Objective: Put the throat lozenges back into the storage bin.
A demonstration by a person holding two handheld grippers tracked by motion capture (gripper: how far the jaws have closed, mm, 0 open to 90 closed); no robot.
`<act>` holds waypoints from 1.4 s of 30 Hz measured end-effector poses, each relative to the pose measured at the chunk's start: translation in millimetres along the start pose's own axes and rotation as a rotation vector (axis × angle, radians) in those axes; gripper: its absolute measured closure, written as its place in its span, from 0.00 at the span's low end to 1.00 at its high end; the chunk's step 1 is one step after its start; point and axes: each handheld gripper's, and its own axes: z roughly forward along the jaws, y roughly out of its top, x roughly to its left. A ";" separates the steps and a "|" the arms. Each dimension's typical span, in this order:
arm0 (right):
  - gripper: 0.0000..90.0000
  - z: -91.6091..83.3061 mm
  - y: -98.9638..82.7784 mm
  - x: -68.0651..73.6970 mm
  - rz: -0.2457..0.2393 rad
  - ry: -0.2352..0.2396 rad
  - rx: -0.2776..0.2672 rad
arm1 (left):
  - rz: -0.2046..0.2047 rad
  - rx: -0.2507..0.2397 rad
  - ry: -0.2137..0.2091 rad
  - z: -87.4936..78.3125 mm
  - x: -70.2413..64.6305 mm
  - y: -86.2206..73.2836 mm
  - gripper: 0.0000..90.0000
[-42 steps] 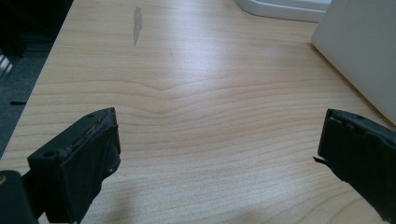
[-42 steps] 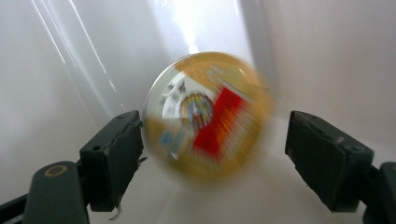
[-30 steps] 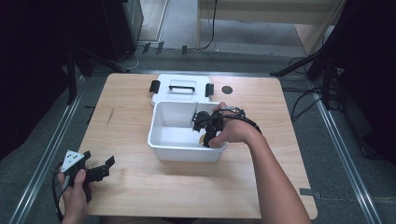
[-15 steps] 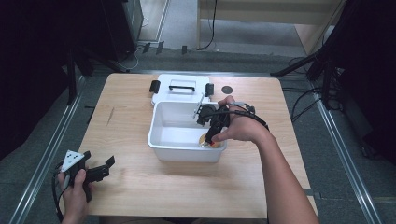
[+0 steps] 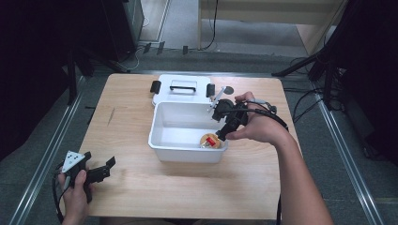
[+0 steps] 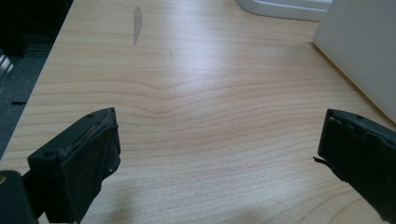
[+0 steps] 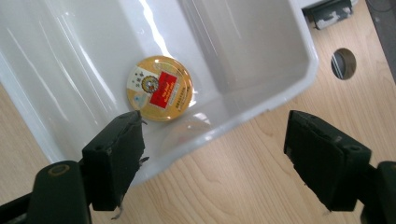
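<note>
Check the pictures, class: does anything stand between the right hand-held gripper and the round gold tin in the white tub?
Nothing visible does. The round gold tin lies flat on the floor of the white tub, uncovered. The right hand-held gripper is above the tub's rim, its jaws apart and empty, having just been opening.
</note>
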 end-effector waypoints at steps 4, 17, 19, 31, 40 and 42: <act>0.22 -4.8 -10.1 -3.2 0.022 -0.007 0.001 | 0.004 0.002 -0.001 0.0 0.1 0.1 0.00; 0.15 -4.0 -42.9 -9.8 0.139 -0.024 0.015 | 0.007 0.003 0.002 0.0 -0.2 0.0 0.00; 0.14 -3.4 -48.0 -11.3 0.168 -0.026 0.016 | 0.006 0.003 0.002 0.0 -0.1 0.0 0.00; 0.00 5.3 -94.0 -16.7 0.367 0.003 -0.036 | 0.005 0.005 0.000 -0.1 0.1 0.1 0.00; 0.00 14.8 -137.1 -14.4 0.485 -0.043 -0.106 | 0.006 0.005 0.002 0.0 -0.1 0.1 0.00; 0.00 15.8 -144.8 -12.7 0.497 -0.044 -0.126 | 0.007 0.006 0.002 0.0 0.0 0.1 0.00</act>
